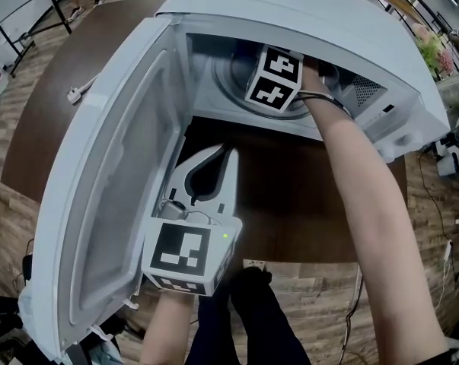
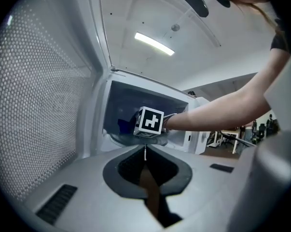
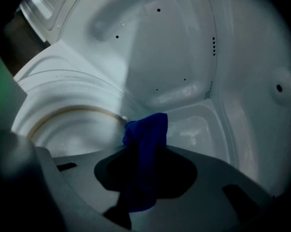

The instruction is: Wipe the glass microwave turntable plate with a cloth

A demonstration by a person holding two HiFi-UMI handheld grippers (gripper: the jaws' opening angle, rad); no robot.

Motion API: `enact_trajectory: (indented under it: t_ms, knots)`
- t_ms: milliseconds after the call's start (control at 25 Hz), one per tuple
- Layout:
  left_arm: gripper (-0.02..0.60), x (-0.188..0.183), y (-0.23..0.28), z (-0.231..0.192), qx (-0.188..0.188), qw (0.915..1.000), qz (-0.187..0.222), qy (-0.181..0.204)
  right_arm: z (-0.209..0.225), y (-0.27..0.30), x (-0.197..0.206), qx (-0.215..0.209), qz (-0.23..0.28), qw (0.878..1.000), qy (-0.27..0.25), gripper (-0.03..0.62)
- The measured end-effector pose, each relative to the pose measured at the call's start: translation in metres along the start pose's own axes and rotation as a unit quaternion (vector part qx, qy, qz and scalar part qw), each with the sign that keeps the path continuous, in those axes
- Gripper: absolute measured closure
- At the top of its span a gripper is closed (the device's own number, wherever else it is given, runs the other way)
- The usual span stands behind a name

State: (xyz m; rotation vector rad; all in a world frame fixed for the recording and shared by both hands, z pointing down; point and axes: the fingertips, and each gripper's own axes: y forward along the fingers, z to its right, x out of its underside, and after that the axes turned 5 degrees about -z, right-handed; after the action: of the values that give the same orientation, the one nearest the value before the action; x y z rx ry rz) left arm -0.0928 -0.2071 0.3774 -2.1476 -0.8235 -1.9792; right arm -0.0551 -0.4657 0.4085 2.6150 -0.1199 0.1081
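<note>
The glass turntable plate [image 1: 233, 77] lies inside the open white microwave [image 1: 313, 14]; in the right gripper view the plate [image 3: 70, 124] is at the left, with a ring under it. My right gripper [image 3: 146, 151] is inside the cavity, shut on a blue cloth [image 3: 147, 134] that hangs from its tips at the plate's edge. In the head view only its marker cube [image 1: 275, 78] and the forearm show. My left gripper [image 1: 229, 157] hovers outside, in front of the opening, shut with nothing in it; from its own view the right cube [image 2: 149, 121] sits over the plate [image 2: 117, 138].
The microwave door [image 1: 111, 196] is swung wide open at the left, close beside my left gripper. The microwave stands on a dark brown table [image 1: 290, 204]. A white power plug [image 1: 77, 93] lies on the table at the far left. The cavity's back wall [image 3: 174, 42] is near.
</note>
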Motion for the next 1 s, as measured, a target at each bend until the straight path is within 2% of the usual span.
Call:
enact_trajectory:
  t_ms: [280, 520, 600, 800, 1000]
  knots:
    - [0.571, 0.001, -0.001, 0.005, 0.004, 1.0, -0.007, 0.005, -0.002, 0.0, 0.039, 0.009, -0.07, 0.996, -0.056, 0.51]
    - [0.572, 0.002, 0.0, 0.007, 0.009, 0.9999, -0.011, 0.006, -0.003, 0.002, 0.066, -0.017, -0.132, 0.988, -0.072, 0.514]
    - [0.572, 0.003, 0.0, 0.009, 0.011, 0.9998, -0.013, 0.008, -0.008, 0.003, 0.078, -0.031, -0.159, 0.983, -0.086, 0.514]
    - [0.572, 0.003, -0.001, 0.009, 0.013, 0.9997, -0.015, 0.011, -0.003, -0.003, 0.095, -0.018, -0.221, 0.965, -0.137, 0.514]
    - [0.572, 0.004, -0.003, 0.006, 0.014, 0.9997, -0.018, 0.013, -0.005, -0.004, 0.106, -0.019, -0.257, 0.956, -0.139, 0.517]
